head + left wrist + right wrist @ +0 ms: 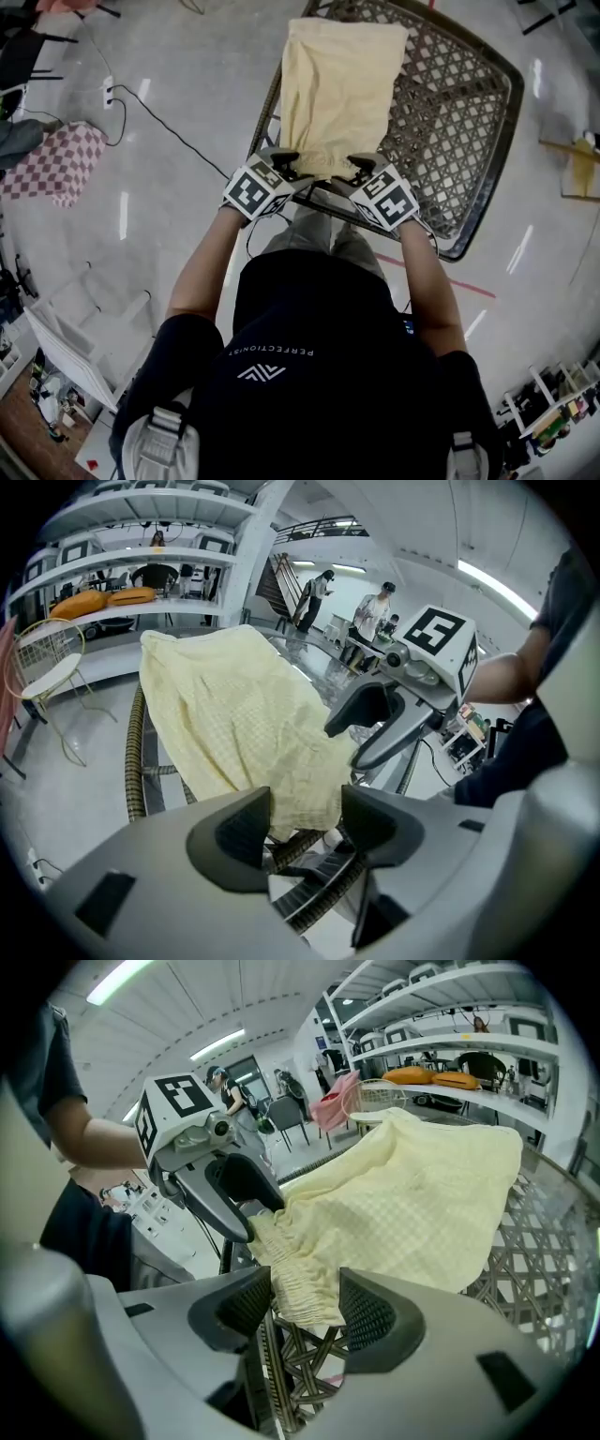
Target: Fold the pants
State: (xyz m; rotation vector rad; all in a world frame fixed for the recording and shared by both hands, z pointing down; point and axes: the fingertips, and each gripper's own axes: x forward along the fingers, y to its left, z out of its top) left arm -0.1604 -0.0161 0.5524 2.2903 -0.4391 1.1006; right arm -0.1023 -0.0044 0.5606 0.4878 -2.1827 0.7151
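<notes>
At the near edge of the woven table [459, 141], I see my left gripper [305, 822] and right gripper [305, 1307] with jaws apart. Each straddles one near corner of the pale yellow pants [337, 84] without pinching the cloth. The pants lie flat, stretching from that edge toward the far edge.

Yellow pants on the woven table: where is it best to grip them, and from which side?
Probably the near edge of the pants, at both corners, from the person's side: it lies at the table rim, gathered and thick, so open jaws can straddle it.
</notes>
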